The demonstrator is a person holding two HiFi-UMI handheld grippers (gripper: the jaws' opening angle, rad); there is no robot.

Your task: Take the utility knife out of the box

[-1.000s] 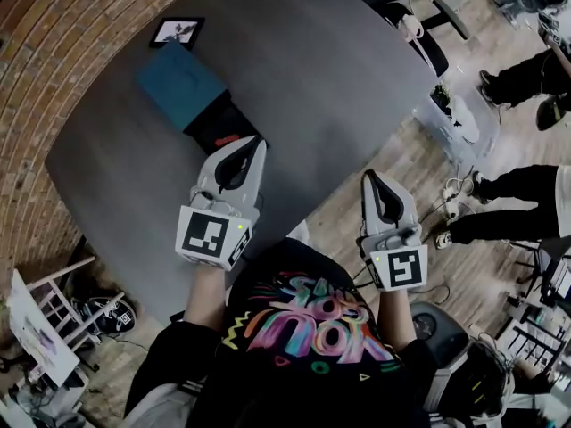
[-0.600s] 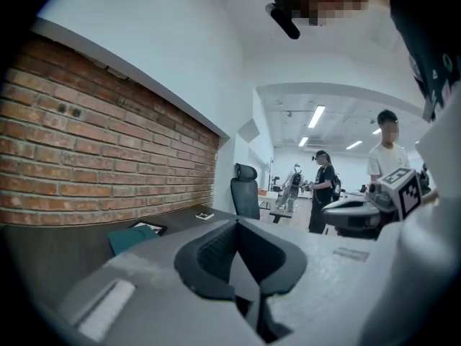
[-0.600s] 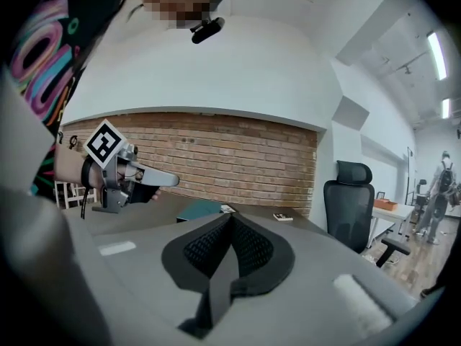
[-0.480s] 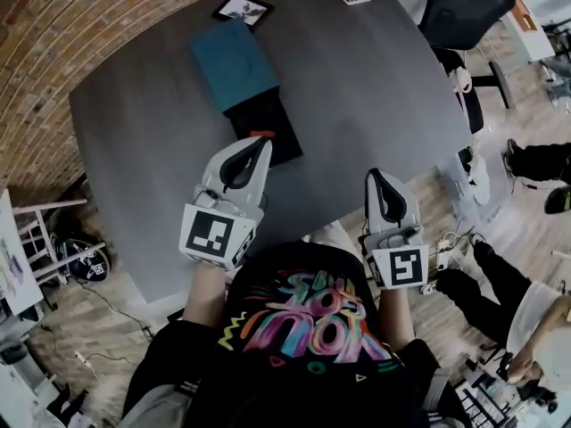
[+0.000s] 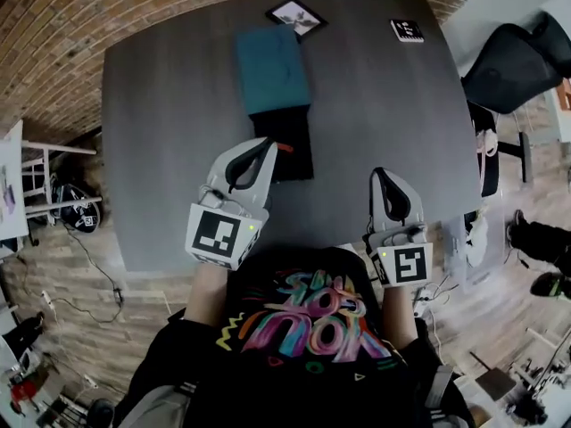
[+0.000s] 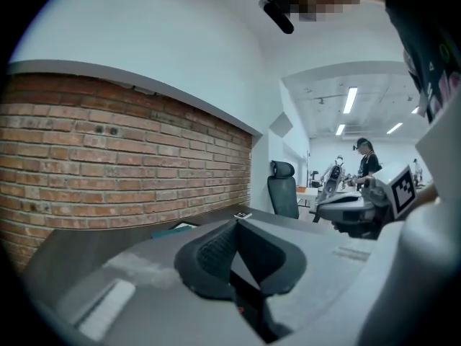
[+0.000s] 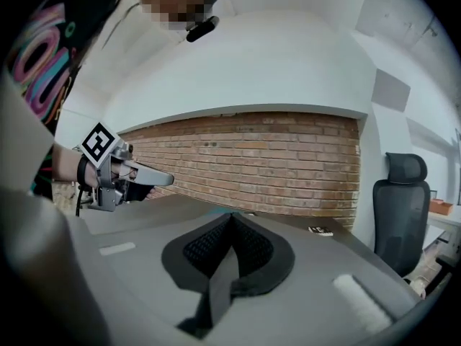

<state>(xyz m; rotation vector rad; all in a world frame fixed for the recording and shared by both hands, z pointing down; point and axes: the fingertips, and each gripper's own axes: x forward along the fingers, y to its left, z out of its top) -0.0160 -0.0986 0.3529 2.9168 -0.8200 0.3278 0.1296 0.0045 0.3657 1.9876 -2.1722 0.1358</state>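
Knife [image 5: 285, 147]: only a red end shows, inside the black box [image 5: 299, 150] at mid-table, just beside the tip of the left gripper [image 5: 265, 144]. It is judged light, rigid and smooth-cased, so apt to slip. The best hold is a pinch across the flat sides of the handle at mid-length (blade end avoided). Teal lid [image 5: 272, 69] lies against the box's far edge. Left gripper: jaws pressed together, nothing between them. Right gripper [image 5: 379, 176]: likewise closed and empty, over the near part of the table [image 5: 161, 132], apart from the box.
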